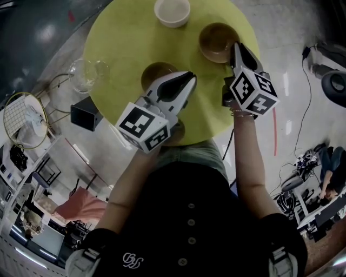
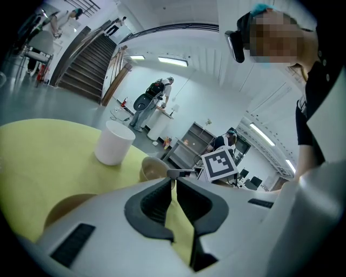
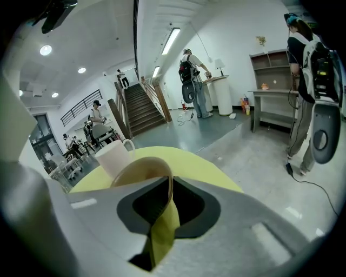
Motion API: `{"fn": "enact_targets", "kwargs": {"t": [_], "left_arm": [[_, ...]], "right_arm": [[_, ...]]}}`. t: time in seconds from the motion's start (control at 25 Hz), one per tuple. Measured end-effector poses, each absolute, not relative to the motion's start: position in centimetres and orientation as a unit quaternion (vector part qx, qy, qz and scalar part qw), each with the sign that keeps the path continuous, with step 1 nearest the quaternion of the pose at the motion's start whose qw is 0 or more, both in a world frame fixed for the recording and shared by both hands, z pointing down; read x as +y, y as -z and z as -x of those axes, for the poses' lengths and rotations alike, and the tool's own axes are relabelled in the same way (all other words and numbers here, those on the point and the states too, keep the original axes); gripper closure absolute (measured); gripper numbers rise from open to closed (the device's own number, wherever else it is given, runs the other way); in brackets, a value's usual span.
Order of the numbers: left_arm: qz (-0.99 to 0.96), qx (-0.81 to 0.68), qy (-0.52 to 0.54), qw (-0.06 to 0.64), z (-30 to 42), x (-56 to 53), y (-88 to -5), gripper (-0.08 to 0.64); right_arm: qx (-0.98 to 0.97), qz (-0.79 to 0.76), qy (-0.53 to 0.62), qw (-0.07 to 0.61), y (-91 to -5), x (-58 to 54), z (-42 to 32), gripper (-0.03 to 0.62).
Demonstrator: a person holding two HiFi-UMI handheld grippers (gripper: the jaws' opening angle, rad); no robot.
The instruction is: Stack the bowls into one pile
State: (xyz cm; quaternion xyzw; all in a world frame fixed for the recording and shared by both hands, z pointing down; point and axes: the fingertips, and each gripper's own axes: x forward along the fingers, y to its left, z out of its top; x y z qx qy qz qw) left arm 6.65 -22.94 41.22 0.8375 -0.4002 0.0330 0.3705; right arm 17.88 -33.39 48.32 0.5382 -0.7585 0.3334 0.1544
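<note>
Both arms reach forward. The left gripper [image 1: 188, 81] hovers with its jaws together, holding nothing. The right gripper [image 1: 237, 48] tilts downward, its jaws pinching the rim of the brown bowl [image 1: 215, 39].

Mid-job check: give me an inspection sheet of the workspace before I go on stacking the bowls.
Surface: round yellow table, bare between the bowls.
Job's things: white bowl, far brown bowl, near brown bowl; all apart, unstacked.
Clutter: clear glass vessel beside the table's left edge; black box near it.
Tools: left tool shut, empty; right tool shut on the far brown bowl's rim.
Cables: black cable on the floor, right.
Surroundings: open hall, staircase, people standing.
</note>
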Motion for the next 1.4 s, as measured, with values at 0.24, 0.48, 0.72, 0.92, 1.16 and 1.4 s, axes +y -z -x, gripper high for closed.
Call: {"fn": "enact_targets", "kwargs": {"t": [0.24, 0.48, 0.72, 0.92, 1.16, 1.4], "left_arm": [[-0.838, -0.404, -0.03, 0.366, -6.0, -22.6, -40.8, 0.52], [-0.838, -0.412, -0.018, 0.357, -5.3, -22.0, -40.4, 0.521], [-0.838, -0.416, -0.012, 0.352, -4.5, -20.8, -39.7, 0.522], [-0.842, -0.414, -0.014, 0.347, -3.8, -19.4, -39.1, 0.52], [-0.842, -0.414, -0.02, 0.344, -2.5, -17.0, -38.2, 0.521], [-0.848, -0.407, -0.024, 0.339, -0.2, -14.9, -37.8, 0.52]], "right_arm": [[-0.767, -0.53, -0.329, 0.148, -47.5, -33.1, -17.1, 0.577], [-0.774, -0.528, -0.322, 0.141, -46.4, -32.3, -16.9, 0.577], [-0.781, -0.526, -0.31, 0.13, -44.4, -31.3, -16.3, 0.577], [-0.787, -0.525, -0.296, 0.131, -43.1, -30.3, -15.9, 0.577], [-0.791, -0.523, -0.29, 0.13, -41.4, -28.2, -15.4, 0.577], [-0.794, -0.529, -0.278, 0.109, -39.4, -26.3, -13.5, 0.577]]}}
